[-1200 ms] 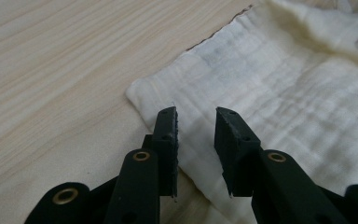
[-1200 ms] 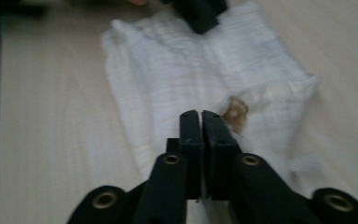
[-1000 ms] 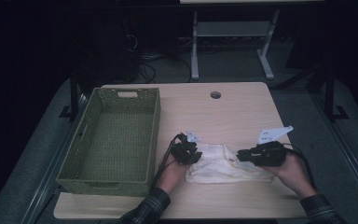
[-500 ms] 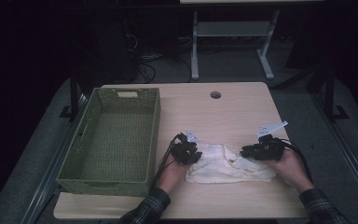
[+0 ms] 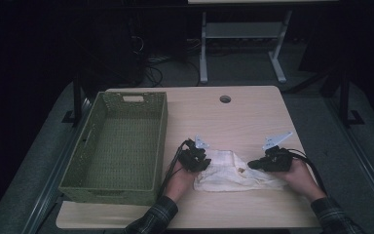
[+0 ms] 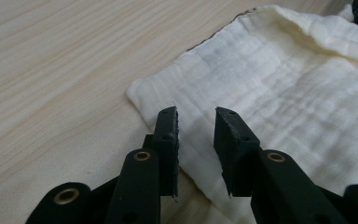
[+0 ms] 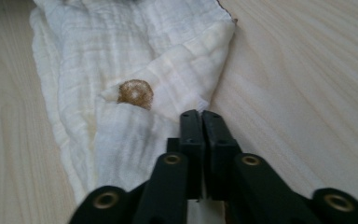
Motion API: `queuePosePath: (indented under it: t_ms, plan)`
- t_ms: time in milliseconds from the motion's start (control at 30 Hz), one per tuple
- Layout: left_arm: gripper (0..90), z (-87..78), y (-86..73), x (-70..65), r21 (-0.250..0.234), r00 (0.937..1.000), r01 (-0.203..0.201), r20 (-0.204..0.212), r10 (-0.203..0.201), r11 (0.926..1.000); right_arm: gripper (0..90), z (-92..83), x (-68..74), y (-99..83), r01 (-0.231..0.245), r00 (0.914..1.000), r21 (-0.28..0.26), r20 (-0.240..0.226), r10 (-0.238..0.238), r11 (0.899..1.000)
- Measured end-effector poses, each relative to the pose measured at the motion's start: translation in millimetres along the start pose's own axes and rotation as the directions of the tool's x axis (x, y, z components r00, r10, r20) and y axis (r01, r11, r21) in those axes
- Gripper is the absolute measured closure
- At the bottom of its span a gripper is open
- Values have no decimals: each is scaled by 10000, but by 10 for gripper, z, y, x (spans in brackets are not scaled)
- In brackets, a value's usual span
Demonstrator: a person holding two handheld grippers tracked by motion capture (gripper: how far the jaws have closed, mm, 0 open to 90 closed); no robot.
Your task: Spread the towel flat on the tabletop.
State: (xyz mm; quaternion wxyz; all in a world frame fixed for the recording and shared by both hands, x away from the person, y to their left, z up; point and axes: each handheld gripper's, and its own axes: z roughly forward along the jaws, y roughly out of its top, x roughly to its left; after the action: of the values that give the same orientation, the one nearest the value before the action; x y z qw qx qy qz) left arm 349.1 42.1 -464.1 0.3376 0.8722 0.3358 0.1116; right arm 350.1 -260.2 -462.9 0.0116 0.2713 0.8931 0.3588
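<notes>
Presently, notes from the three views:

Cloth: a cream, crinkled muslin cloth (image 5: 231,169) lies rumpled on the pale wooden table (image 5: 243,117), lower centre of the high view, between the two hands.

Left gripper: the black two-jaw left gripper (image 6: 196,135) stands at the cloth's near corner, lower centre of its own view; jaws apart with a clear gap, cloth edge lying beneath and between them, pads not pressing on it.

Right gripper: the black two-jaw right gripper (image 7: 201,122) has just been closing; jaws now together at the cloth's edge. Whether a fold is pinched between them cannot be told.

Mark: a round brown patch (image 7: 135,92) on the cloth, centre-left of the right gripper view; print or stain, hard to say.

Basket: an olive-green woven rectangular basket (image 5: 119,146), left of the high view, apart from the cloth.

Cut off: forearms in plaid sleeves run off the bottom edge; the cloth's far end leaves the top of both gripper views.

Dark: the room beyond the table is nearly black.

Writing: nothing legible.
</notes>
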Motion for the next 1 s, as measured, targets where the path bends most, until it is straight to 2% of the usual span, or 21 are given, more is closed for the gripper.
queuePosePath:
  t_ms: [100,200,267,333,400,567,667,733,767,867,1000]
  plan:
    - [695,-1,0,1,12,10000,13,14,-13,10000,896,-79,-8,14,33,9995,-302,307,-23,9995]
    - [693,-2,-2,10,-18,9997,200,108,-200,9998,898,-203,-50,21,-143,9977,-779,651,194,9969]
    - [675,-3,-3,23,-32,9983,491,313,-490,9988,898,-264,-85,14,-269,9964,-958,772,344,9950]
    - [661,-4,-5,33,-33,9979,528,376,-526,9986,894,-280,-125,-3,-475,9966,-874,636,531,9950]
    - [661,-5,-4,31,-22,9981,497,362,-496,9988,813,-247,-146,-19,-638,9970,-729,387,667,9953]
    - [663,-3,-10,28,-82,9982,476,364,-473,9988,752,-169,-129,-53,-798,9967,-265,-175,793,9965]
    - [664,-2,-10,24,-76,9987,384,326,-381,9992,791,-115,-116,-93,-640,9978,247,-167,644,9976]
    - [664,-1,-10,11,-80,9990,361,264,-358,9993,835,-93,-100,-109,-682,9969,316,-383,694,9972]
    - [664,0,-9,6,-74,9992,325,225,-324,9994,854,-96,-90,-109,-673,9968,319,-401,686,9972]
    - [664,-1,-7,-1,-47,9995,258,184,-257,9997,877,-125,-82,-103,-483,9988,238,-70,485,9986]
    - [661,-1,-7,0,-49,9994,286,204,-285,9996,879,-239,-112,-92,-493,9984,-334,276,502,9982]
